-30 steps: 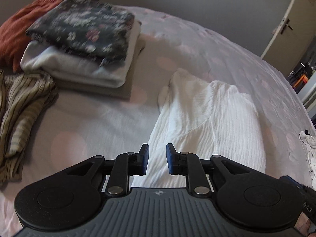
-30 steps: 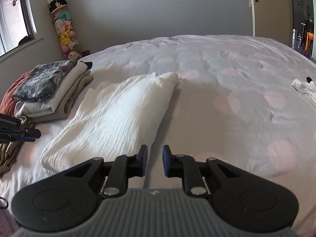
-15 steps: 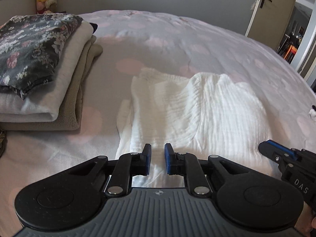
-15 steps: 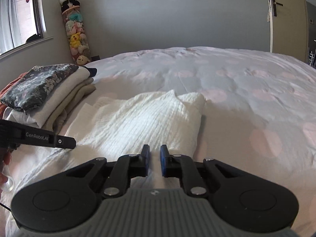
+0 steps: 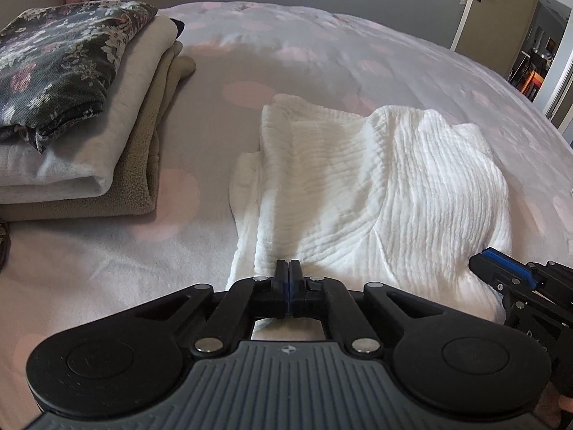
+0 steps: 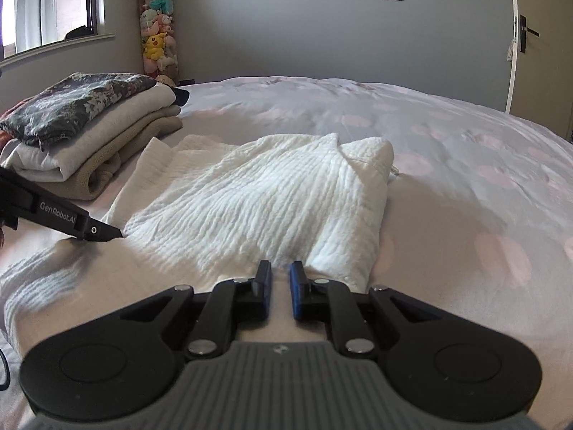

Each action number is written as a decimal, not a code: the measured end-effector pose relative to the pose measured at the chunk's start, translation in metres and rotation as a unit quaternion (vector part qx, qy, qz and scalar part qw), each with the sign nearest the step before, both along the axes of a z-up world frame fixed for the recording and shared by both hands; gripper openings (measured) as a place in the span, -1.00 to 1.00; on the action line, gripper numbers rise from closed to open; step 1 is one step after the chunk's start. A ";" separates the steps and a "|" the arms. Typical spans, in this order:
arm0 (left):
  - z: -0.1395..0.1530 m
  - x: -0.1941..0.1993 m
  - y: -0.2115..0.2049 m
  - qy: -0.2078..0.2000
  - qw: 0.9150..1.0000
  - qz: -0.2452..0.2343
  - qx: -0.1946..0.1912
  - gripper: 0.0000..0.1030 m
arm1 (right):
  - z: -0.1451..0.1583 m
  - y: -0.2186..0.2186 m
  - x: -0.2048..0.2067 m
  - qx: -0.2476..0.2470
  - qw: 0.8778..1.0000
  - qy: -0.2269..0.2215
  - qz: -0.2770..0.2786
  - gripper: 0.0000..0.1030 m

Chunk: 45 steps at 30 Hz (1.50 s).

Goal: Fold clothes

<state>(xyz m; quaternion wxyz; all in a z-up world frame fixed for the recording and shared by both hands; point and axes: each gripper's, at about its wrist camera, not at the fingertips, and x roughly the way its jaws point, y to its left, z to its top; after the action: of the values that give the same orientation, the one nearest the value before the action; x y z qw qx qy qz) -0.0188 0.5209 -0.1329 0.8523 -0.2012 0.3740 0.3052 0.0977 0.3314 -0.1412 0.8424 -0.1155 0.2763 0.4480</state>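
Observation:
A white crinkled garment (image 5: pixel 376 186) lies partly folded on the bed, and it also shows in the right wrist view as the white garment (image 6: pixel 250 197). My left gripper (image 5: pixel 288 268) is shut on its near left edge, and the cloth's wrinkles converge toward the closed fingers. From the right wrist view the left gripper (image 6: pixel 107 231) touches the cloth's left side. My right gripper (image 6: pixel 279 276) is open with a narrow gap, its tips just short of the garment's near right corner. In the left wrist view the right gripper (image 5: pixel 501 272) sits at that corner.
A stack of folded clothes (image 5: pixel 71 107), topped by a dark floral piece, stands on the bed left of the garment; the same stack (image 6: pixel 89 125) appears at left in the right view. The dotted bed cover (image 6: pixel 465 179) stretches right. A door (image 5: pixel 497 18) is far right.
My left gripper has shut on the garment's near edge. Both grippers have dropped lower and closer to the white garment, and the cloth is bunched up more.

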 end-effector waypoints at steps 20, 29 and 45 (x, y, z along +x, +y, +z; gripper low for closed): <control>-0.017 0.013 0.065 -0.082 0.994 0.036 -0.058 0.25 | -0.021 -0.034 0.103 0.176 0.938 0.280 -0.100 0.28; -0.024 0.022 0.066 -0.102 0.994 -0.009 -0.041 -0.48 | -0.036 -0.018 0.127 0.206 0.923 0.315 -0.078 -0.08; 0.029 0.008 0.030 -0.127 0.991 -0.026 0.029 -0.78 | 0.019 -0.012 0.086 0.166 0.969 0.180 -0.039 -0.47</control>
<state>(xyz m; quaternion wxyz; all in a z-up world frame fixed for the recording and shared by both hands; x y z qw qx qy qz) -0.0108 0.5513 -0.1038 0.9060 -0.2038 0.2592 0.2652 0.1842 0.3191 -0.1220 0.8030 0.1199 0.3494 0.4676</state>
